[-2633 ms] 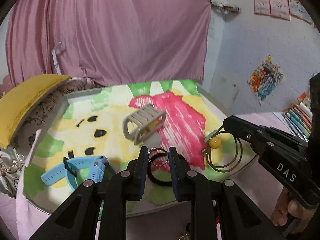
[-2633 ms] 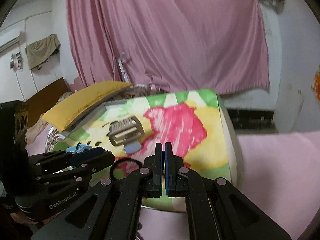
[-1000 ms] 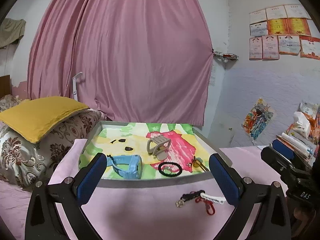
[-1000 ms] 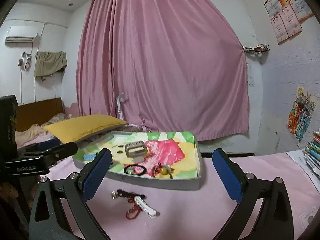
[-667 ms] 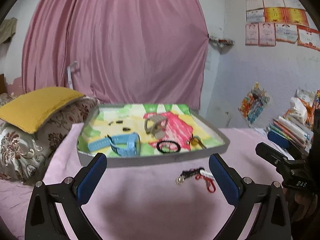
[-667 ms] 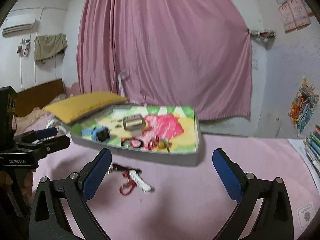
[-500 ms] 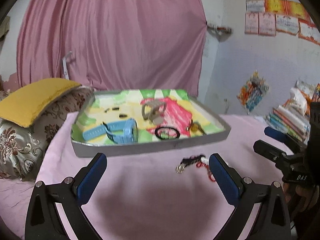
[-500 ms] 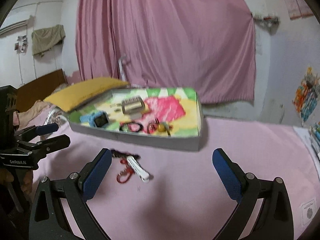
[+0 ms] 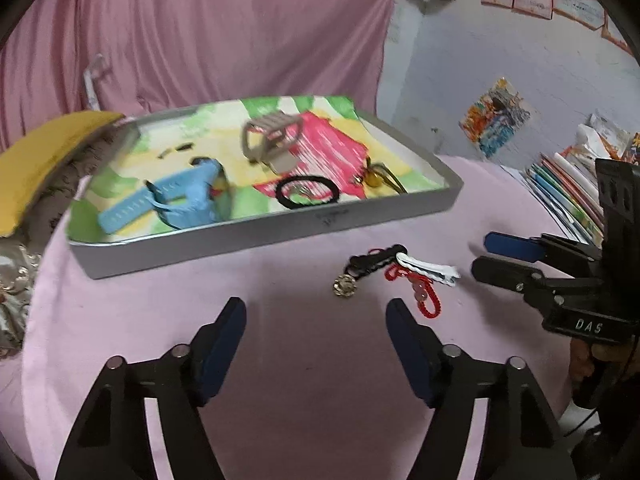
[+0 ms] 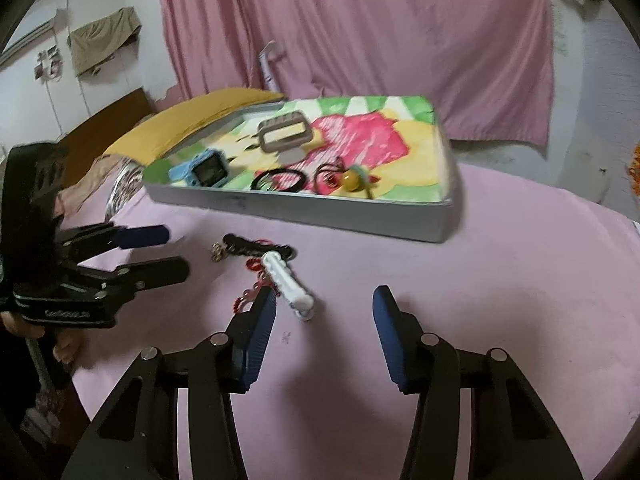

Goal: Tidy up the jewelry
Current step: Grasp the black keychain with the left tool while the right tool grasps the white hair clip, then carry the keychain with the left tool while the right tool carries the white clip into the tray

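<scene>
A grey tray (image 9: 280,232) (image 10: 304,212) with a colourful lining holds a blue watch (image 9: 176,200) (image 10: 204,172), a grey clip (image 9: 272,140) (image 10: 284,134), a black hair tie (image 9: 308,194) (image 10: 280,180) and a yellow-bead ornament (image 9: 376,178) (image 10: 350,180). On the pink cloth before it lie a white hair clip (image 9: 428,270) (image 10: 286,280), a red beaded cord (image 9: 420,296) (image 10: 256,276) and a black strap with a gold charm (image 9: 372,264) (image 10: 252,248). My left gripper (image 9: 316,320) (image 10: 160,252) is closing, nothing between its fingers. My right gripper (image 10: 324,308) (image 9: 492,256) is closing too, empty, just short of the white clip.
A yellow cushion (image 9: 36,156) (image 10: 192,120) on a patterned pillow lies left of the tray. Stacked books (image 9: 560,188) sit at the right edge. A pink curtain (image 9: 200,32) hangs behind. A hand (image 10: 60,344) holds the left gripper's handle.
Both grippers have tipped down toward the cloth and come closer to the loose pieces in front of the tray. Their jaws, wide apart before, now stand much narrower.
</scene>
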Demonstrator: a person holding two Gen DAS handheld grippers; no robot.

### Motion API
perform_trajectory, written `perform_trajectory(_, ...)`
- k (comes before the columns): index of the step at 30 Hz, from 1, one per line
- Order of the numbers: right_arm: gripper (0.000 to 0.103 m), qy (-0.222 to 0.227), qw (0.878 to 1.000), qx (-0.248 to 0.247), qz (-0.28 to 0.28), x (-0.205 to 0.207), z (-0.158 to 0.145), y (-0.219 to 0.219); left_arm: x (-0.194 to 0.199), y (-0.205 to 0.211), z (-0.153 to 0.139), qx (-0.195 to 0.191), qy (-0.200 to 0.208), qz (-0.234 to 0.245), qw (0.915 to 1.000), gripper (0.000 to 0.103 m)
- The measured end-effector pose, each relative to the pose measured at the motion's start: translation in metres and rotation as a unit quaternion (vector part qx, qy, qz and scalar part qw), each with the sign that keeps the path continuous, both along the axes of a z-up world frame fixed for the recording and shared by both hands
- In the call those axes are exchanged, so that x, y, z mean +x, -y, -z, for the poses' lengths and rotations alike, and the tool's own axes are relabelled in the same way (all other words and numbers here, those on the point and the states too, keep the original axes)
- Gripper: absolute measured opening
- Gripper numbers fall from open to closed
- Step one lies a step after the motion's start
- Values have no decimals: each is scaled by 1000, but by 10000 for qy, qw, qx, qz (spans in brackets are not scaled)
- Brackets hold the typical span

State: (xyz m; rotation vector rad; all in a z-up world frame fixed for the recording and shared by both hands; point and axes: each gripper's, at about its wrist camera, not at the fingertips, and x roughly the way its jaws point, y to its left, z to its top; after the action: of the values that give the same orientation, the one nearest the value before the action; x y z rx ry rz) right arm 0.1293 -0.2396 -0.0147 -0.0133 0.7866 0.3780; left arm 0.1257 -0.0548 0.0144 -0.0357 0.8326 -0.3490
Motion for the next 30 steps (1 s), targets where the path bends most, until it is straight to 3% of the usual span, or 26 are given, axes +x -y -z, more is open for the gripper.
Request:
perform_trajectory(6, 43, -162, 9994, -203, -218, 9, 4, -13, 12, 10, 4, 34, -274, 187, 9994, 55)
perform_trajectory(10, 39, -288, 9985, -347, -319, 15, 7, -20, 18, 17, 3, 204, -246, 255, 9992, 45)
perform_trajectory(18, 25, -282, 9967, -621, -445, 20, 8, -28, 23, 27, 2, 455, -261, 465, 9975, 28)
perform_trajectory(20, 14, -247, 9961, -693, -487, 19, 7, -30, 24, 29, 2, 484, -267, 516, 9971, 22)
perform_trajectory(22, 14, -229, 9956, -728, -539, 19, 7, -32, 25, 31, 2, 561, -261, 553, 9965, 16)
perform_trajectory(30, 14, -100, 9967, -624, -502, 10, 2, -27, 21, 30, 1, 411, -304, 544, 9972, 14)
